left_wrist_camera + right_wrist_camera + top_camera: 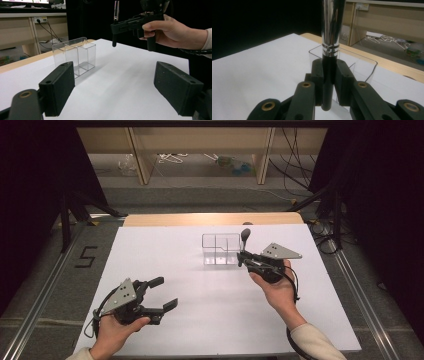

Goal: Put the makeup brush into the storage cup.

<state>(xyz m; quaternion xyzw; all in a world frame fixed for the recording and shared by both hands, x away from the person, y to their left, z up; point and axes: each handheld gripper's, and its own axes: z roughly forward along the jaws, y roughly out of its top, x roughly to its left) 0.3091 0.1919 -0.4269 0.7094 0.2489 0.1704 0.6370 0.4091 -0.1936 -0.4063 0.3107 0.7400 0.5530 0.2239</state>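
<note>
A makeup brush (245,237) with a black handle, a silver ferrule and a dark head stands upright in my right gripper (242,257), which is shut on its handle. The brush hangs just right of a clear divided plastic organizer (220,249) and above the white tabletop. In the right gripper view the jaws clamp the black handle (329,72) below the ferrule, with the organizer (362,60) right behind. My left gripper (165,292) is open and holds nothing, low at the front left. Its view looks across at the organizer (75,56) and the hanging brush (114,37).
A white board (200,320) covers the table, with a wooden edge (210,218) at the far side. Beyond it stand wooden shelves with cables and small items on the floor. A tape mark like a "5" (86,256) lies on the floor at left.
</note>
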